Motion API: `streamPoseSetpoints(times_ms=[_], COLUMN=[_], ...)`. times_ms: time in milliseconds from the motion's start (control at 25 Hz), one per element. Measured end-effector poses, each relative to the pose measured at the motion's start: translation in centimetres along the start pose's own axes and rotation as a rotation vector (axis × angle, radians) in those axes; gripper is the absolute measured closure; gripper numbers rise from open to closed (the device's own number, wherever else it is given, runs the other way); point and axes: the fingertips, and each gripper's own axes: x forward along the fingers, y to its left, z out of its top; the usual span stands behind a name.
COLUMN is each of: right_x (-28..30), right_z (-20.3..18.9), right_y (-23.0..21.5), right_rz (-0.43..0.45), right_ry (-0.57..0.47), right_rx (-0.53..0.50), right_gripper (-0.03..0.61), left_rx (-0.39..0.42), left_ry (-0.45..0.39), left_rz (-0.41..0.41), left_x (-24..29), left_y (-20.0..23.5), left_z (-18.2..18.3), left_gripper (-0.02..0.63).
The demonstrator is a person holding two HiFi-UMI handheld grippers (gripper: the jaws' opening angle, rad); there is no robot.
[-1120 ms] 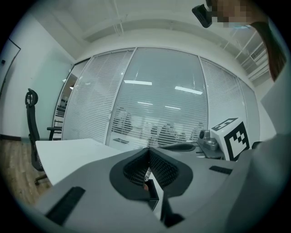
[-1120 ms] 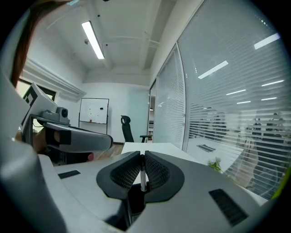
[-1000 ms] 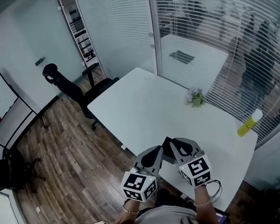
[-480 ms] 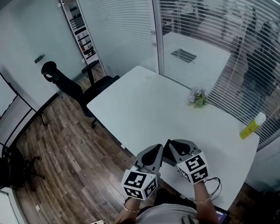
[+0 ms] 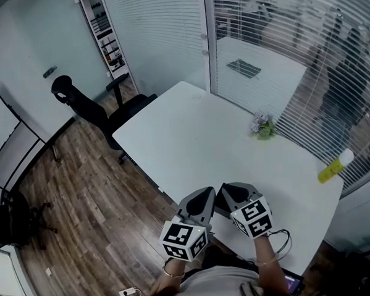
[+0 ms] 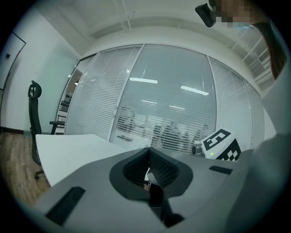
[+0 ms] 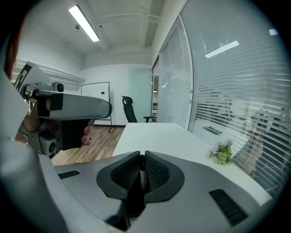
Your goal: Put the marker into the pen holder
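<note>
No marker and no pen holder shows in any view. My left gripper [image 5: 202, 198] and right gripper [image 5: 227, 191] hang side by side over the near edge of the white table [image 5: 192, 135], both pointing at it. In the left gripper view the left gripper [image 6: 148, 157] has its jaws pressed together with nothing between them, and the right gripper's marker cube [image 6: 221, 144] shows at the right. The right gripper [image 7: 142, 161] is likewise shut on nothing, and the left gripper [image 7: 68, 107] shows at its left.
A small bunch of flowers [image 5: 262, 126] stands on the far side of the table and a yellow bottle [image 5: 332, 167] at its right corner. A black office chair [image 5: 91, 111] stands at the table's left end on the wooden floor. Glass walls with blinds lie behind.
Both grippers stay shut and close together, almost unmoved. The head view has drifted slightly, so the table sits a little differently in the picture.
</note>
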Motion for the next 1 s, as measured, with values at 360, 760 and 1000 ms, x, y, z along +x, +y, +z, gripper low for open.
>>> streamPoseSetpoints(times_ms=[360, 760, 1000], right_x=[1.8, 2.8, 3.0], right_z=[-1.6, -2.2, -2.2], right_y=[0.2, -0.3, -1.0], right_rz=[0.012, -0.009, -0.038], right_ry=[0.089, 0.142, 0.144], right_rx=[-0.004, -0.018, -0.014], right_gripper=[0.523, 0.522, 0.520], left_rx=[-0.023, -0.039, -0.041], left_ry=[0.012, 0.020, 0.029], left_rz=[-0.003, 0.002, 0.000], left_x=[0.7, 1.3, 1.3], left_y=[0.7, 1.6, 1.7], left_z=[-0.9, -1.0, -1.3], left_gripper=[0.595, 0.595, 0.595])
